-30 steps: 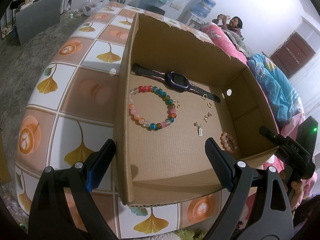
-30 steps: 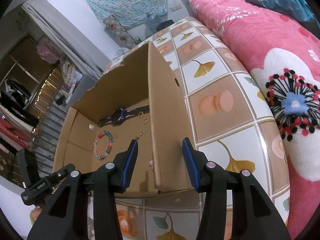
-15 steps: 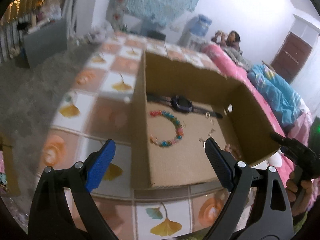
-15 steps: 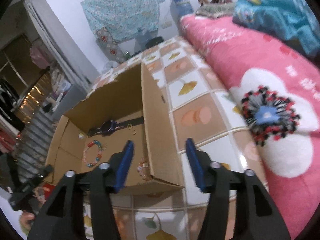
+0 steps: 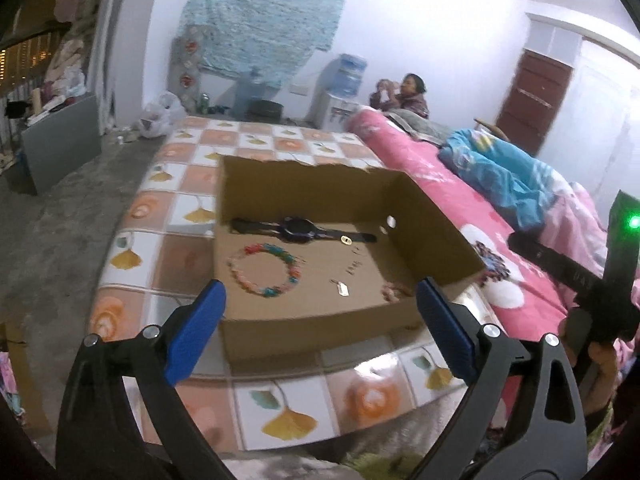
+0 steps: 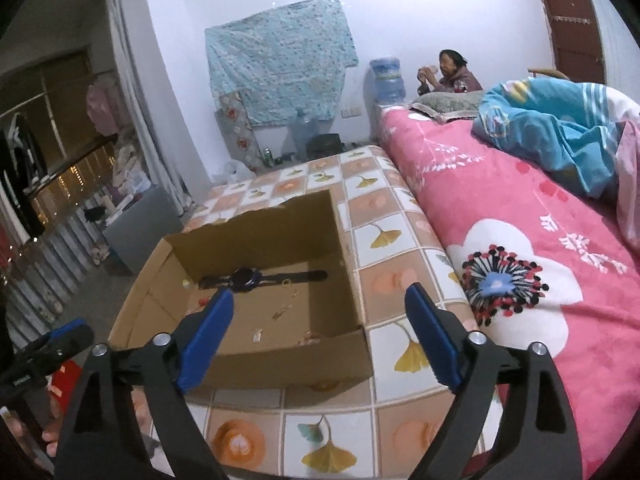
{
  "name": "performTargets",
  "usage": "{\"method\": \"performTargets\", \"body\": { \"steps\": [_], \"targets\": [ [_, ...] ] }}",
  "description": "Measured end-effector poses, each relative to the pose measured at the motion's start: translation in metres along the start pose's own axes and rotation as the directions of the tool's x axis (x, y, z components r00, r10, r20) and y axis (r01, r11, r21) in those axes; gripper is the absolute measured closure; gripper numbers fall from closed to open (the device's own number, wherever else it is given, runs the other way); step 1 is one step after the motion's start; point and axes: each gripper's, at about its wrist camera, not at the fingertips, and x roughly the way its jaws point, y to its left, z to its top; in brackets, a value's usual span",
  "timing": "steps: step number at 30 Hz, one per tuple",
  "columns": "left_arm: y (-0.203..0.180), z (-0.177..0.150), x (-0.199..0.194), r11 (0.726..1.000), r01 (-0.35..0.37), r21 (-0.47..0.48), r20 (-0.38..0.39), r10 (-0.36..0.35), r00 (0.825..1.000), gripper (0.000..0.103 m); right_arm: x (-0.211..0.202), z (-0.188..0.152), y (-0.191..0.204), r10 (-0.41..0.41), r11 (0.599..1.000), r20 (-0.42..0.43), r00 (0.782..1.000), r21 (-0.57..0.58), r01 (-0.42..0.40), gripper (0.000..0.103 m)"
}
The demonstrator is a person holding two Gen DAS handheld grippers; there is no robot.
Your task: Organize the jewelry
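An open cardboard box [image 5: 304, 196] sits on a tile-patterned cover. On its floor lie a dark watch [image 5: 298, 229], a many-coloured bead bracelet [image 5: 264, 274], a small pink bead bracelet [image 5: 394, 293] in the near right corner, and tiny gold pieces [image 5: 354, 266]. My left gripper [image 5: 320, 292] hovers above the box's near edge, its jaws opening with nothing between them. My right gripper [image 6: 320, 296] hangs over the box's [image 6: 280, 224] near right corner, jaws opening and empty. The right wrist view also shows the watch [image 6: 246, 278].
The tile-patterned cover [image 5: 180, 216] drops off to a grey floor on the left, where a grey cabinet [image 5: 60, 136] stands. A pink floral blanket [image 6: 520, 260] and a blue quilt [image 6: 560, 132] border the right. A person [image 5: 404, 96] sits at the far wall.
Both grippers have drawn back and risen, so the box looks smaller. The right jaws, half shut astride the box's right wall, have spread wide and come off it.
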Motion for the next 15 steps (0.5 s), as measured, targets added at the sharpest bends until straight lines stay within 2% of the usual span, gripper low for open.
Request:
{"method": "performTargets", "body": {
  "steps": [3,9,15],
  "targets": [
    [-0.009,-0.005,-0.001,1.0,0.007,0.003,0.004,-0.007,1.0,0.009,-0.003,-0.006,0.008,-0.006,1.0,-0.013,1.0,-0.018,0.006,0.013],
    [-0.013,-0.01,-0.009,0.998,-0.06,0.005,0.018,0.06,0.998,0.008,-0.014,-0.017,0.028,-0.016,0.998,-0.028,0.999,-0.065,0.014,0.008],
    [-0.002,-0.008,-0.019,0.978,-0.207,0.009,0.011,0.207,0.978,0.008,-0.02,-0.026,0.044,-0.001,0.997,-0.036,0.999,-0.077,-0.002,0.007]
  ]
}}
